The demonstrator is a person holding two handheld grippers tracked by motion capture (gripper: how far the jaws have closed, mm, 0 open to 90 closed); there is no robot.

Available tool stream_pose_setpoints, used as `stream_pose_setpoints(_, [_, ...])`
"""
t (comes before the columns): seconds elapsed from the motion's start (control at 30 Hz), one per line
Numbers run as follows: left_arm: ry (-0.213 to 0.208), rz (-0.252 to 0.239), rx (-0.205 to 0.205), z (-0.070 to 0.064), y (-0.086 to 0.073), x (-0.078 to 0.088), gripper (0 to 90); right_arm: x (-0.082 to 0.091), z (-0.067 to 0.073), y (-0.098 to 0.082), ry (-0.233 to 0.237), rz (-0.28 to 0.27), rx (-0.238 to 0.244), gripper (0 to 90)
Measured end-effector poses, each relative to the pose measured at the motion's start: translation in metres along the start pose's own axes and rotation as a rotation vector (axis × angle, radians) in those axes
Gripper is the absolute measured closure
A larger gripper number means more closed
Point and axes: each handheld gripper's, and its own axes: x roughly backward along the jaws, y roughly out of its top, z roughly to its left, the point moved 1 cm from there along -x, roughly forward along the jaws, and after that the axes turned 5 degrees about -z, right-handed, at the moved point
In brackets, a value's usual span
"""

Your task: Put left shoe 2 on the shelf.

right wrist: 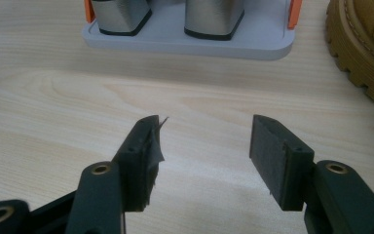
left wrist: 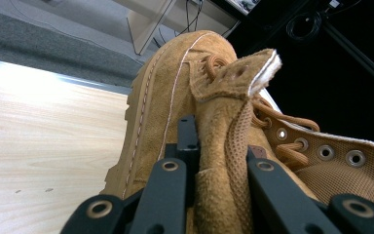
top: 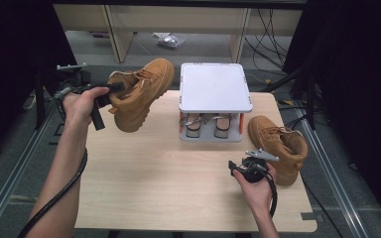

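Observation:
A tan suede boot (top: 140, 93) hangs tilted above the table's far left, toe pointing up and away. My left gripper (top: 110, 93) is shut on the rear collar of this boot (left wrist: 224, 141); both black jaws clamp the suede between them. A second tan boot (top: 279, 145) lies on the table at the right, its sole edge (right wrist: 365, 48) showing in the right gripper view. My right gripper (top: 234, 167) hovers low over the bare wood just left of that boot, and this right gripper (right wrist: 204, 139) stands open with nothing between its jaws.
A white two-level rack (top: 214, 89) stands at the table's far middle, with metal blocks (right wrist: 209, 17) and orange posts under its top plate. The wooden table (top: 168, 178) has free room in front. Cables and shelving lie behind the table.

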Motion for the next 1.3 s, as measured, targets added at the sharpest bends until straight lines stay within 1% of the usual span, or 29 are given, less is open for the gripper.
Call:
stream_pose_setpoints(0.03, [0.004,0.0,0.006,-0.001,0.0,0.0,82.5,0.001,0.0,0.0,-0.005,0.005,0.001,45.9])
stream_pose_setpoints(0.07, [-0.003,0.001,-0.001,-0.001,0.001,-0.001,82.5,0.0,0.0,0.0,0.002,-0.004,-0.001,45.9])
stream_pose_setpoints(0.1, [-0.002,0.001,-0.002,-0.002,0.002,-0.001,82.5,0.0,0.0,0.0,0.004,-0.002,0.0,45.9])
stream_pose_setpoints(0.2, [-0.002,-0.003,-0.003,-0.004,0.003,-0.002,82.5,0.0,0.0,0.0,-0.002,-0.002,-0.001,45.9])
stream_pose_setpoints(0.23, [0.004,-0.002,0.004,-0.005,0.004,-0.002,82.5,0.0,0.0,0.0,-0.002,-0.002,-0.001,45.9])
stream_pose_setpoints(0.27, [-0.005,-0.005,-0.001,-0.005,0.005,-0.003,82.5,0.001,0.0,0.0,-0.01,0.004,-0.001,45.9])
stream_pose_setpoints(0.3, [-0.006,-0.005,-0.001,-0.006,0.006,-0.003,82.5,0.0,0.0,0.0,-0.003,-0.003,-0.002,45.9])
stream_pose_setpoints(0.37, [-0.008,-0.009,0.003,-0.008,0.007,-0.004,82.5,0.002,0.005,-0.001,-0.014,0.019,-0.061,45.9])
stream_pose_setpoints(0.4, [-0.005,-0.008,0.005,-0.008,0.007,-0.004,82.5,0.001,0.003,-0.001,-0.012,0.011,-0.042,45.9])
stream_pose_setpoints(0.47, [-0.021,-0.016,0.003,-0.009,0.008,-0.006,82.4,0.001,0.003,-0.001,-0.012,0.012,-0.046,45.9])
stream_pose_setpoints(0.5, [-0.015,-0.013,0.013,-0.01,0.008,-0.006,82.4,0.001,0.004,-0.001,-0.014,0.012,-0.05,45.9])
stream_pose_setpoints(0.53, [-0.021,-0.015,0.016,-0.01,0.009,-0.007,82.4,0.002,0.003,0.0,-0.019,0.019,-0.038,45.8])
stream_pose_setpoints(0.57, [-0.022,-0.017,0.018,-0.01,0.009,-0.008,82.4,0.003,0.003,0.0,-0.021,0.022,-0.045,45.8])
stream_pose_setpoints(0.6, [-0.018,-0.011,0.015,-0.011,0.009,-0.009,82.4,0.002,0.001,0.0,-0.016,0.014,-0.025,45.8])
stream_pose_setpoints(0.63, [-0.024,-0.014,0.015,-0.012,0.009,-0.01,82.4,0.002,0.003,0.0,-0.009,0.009,-0.051,45.9])
stream_pose_setpoints(0.67, [-0.022,-0.014,0.016,-0.012,0.009,-0.01,82.4,0.001,0.002,0.0,-0.01,0.004,-0.039,45.9])
stream_pose_setpoints(0.77, [-0.022,-0.013,0.009,-0.013,0.01,-0.012,82.4,0.002,0.002,0.0,-0.019,0.015,-0.042,45.9])
stream_pose_setpoints(0.8, [-0.021,-0.018,0.016,-0.015,0.01,-0.013,82.4,0.002,0.002,0.0,-0.019,0.015,-0.041,45.9])
stream_pose_setpoints(0.83, [-0.017,-0.017,0.015,-0.015,0.011,-0.014,82.4,0.001,0.002,0.0,-0.011,0.006,-0.04,45.9])
stream_pose_setpoints(0.9, [-0.019,-0.016,0.014,-0.017,0.012,-0.015,82.4,0.001,0.002,0.0,-0.01,0.005,-0.04,45.9])
stream_pose_setpoints(0.93, [-0.023,-0.015,0.007,-0.017,0.012,-0.016,82.4,0.003,0.002,0.0,-0.022,0.016,-0.037,45.9])
stream_pose_setpoints(0.97, [-0.017,-0.012,0.013,-0.018,0.013,-0.016,82.4,0.002,0.002,0.0,-0.021,0.015,-0.04,45.8])
stream_pose_setpoints(1.03, [-0.018,-0.009,0.015,-0.02,0.013,-0.018,82.4,0.002,0.001,0.0,-0.022,0.013,-0.035,45.9])
stream_pose_setpoints(1.17, [-0.032,-0.013,0.017,-0.022,0.015,-0.022,82.4,0.002,0.002,0.0,-0.021,0.016,-0.042,45.8])
stream_pose_setpoints(1.2, [-0.029,-0.009,0.022,-0.023,0.015,-0.022,82.3,0.001,0.002,-0.001,-0.012,0.004,-0.042,45.8])
stream_pose_setpoints(1.23, [-0.028,-0.01,0.023,-0.024,0.016,-0.024,82.3,0.001,0.002,-0.001,-0.012,0.005,-0.04,45.8])
stream_pose_setpoints(1.27, [-0.029,-0.011,0.021,-0.025,0.016,-0.024,82.3,0.001,0.002,-0.001,-0.008,0.006,-0.041,45.8])
stream_pose_setpoints(1.3, [-0.031,-0.01,0.016,-0.026,0.016,-0.026,82.3,0.001,0.002,-0.001,-0.016,0.009,-0.038,45.8])
